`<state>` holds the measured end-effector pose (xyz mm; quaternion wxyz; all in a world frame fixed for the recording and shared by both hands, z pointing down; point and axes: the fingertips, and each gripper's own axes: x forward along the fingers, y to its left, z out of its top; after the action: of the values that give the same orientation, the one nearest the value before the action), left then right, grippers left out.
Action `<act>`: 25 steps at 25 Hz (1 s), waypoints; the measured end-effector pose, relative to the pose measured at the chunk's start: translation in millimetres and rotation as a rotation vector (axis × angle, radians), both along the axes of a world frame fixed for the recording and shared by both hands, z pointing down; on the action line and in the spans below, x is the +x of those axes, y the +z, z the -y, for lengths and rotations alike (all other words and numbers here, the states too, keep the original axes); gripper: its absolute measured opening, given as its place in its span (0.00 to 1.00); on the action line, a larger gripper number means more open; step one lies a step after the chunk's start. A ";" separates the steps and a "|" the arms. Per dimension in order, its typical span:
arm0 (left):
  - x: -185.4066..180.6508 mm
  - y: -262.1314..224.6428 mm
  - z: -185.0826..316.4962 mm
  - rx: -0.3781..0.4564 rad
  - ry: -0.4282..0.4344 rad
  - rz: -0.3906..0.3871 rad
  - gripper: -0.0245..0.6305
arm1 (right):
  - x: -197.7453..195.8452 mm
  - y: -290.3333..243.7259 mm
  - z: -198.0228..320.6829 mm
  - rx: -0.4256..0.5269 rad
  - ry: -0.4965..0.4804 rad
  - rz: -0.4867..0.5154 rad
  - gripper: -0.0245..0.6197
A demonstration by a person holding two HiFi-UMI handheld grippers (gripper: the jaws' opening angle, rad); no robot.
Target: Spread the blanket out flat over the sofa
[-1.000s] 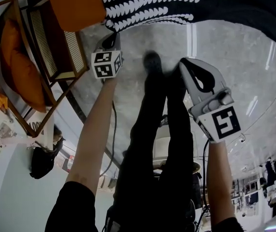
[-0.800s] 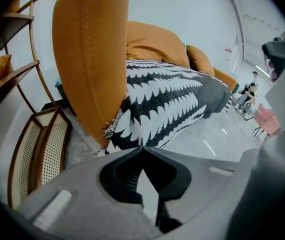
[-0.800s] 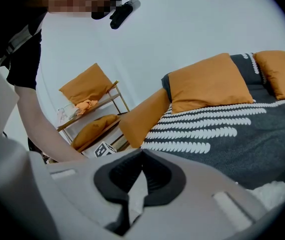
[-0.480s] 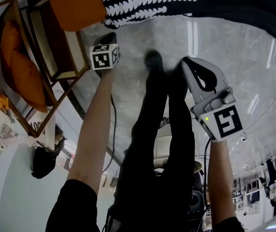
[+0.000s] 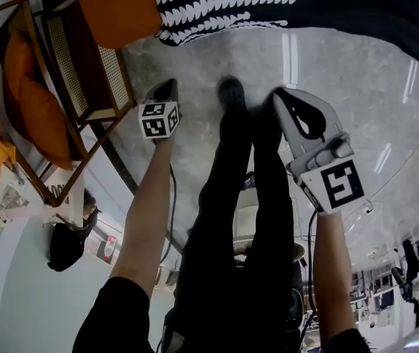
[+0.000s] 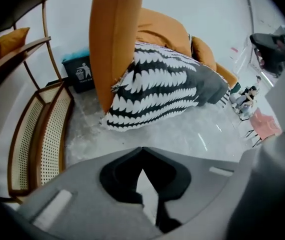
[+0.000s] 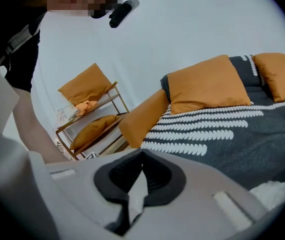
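Both grippers hang empty over the floor [image 5: 356, 87], short of the sofa [image 5: 114, 6]. I read this as a pause between grips, not a pull. The left gripper [image 5: 168, 87] has its fingers pressed together with nothing between them. It tips steeply down at the floor, with the blanket [image 5: 231, 6] at its twelve o'clock. The right gripper [image 5: 279, 96] also has its fingers meeting at the tips on nothing. It is held flatter, so its own view looks across the seat.

In the head view the blanket lies over the sofa at twelve o'clock. It covers the seat up to the cushions [image 7: 207, 84] at the back. One end falls over the front beside the arm [image 6: 115, 39] and hangs close to the floor. That hanging end is probably why the left gripper points that way, since it is likely the part that remains to be lifted and laid flat.

A rack [image 5: 48, 101] stands at nine o'clock, well apart from all this, and a bin [image 6: 80, 74] sits behind the arm.
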<state>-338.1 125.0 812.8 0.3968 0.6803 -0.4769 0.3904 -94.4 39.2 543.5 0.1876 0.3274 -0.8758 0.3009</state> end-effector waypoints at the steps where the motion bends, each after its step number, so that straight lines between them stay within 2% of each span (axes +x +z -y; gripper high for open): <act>1: 5.7 -5.3 3.7 0.011 0.011 -0.006 0.05 | -2.7 -6.1 -0.2 0.001 -0.003 0.001 0.04; 5: 24.7 -38.7 23.9 0.065 0.040 -0.034 0.05 | -6.7 -37.1 -0.7 0.025 -0.015 -0.015 0.04; 14: 62.9 -163.7 78.6 0.226 0.078 -0.068 0.05 | 6.5 -148.0 3.6 0.112 0.004 -0.044 0.04; 20: 91.8 -250.8 87.5 0.314 0.115 -0.121 0.05 | 15.3 -217.3 -0.5 0.156 0.044 -0.055 0.04; 25: 121.0 -325.9 72.3 0.366 0.147 -0.202 0.05 | 27.2 -270.7 -15.2 0.180 0.085 -0.081 0.04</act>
<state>-217.1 52.7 486.9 0.2830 0.8094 -0.4468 0.2553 -67.2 54.4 272.7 0.1797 0.3919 -0.8763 0.2151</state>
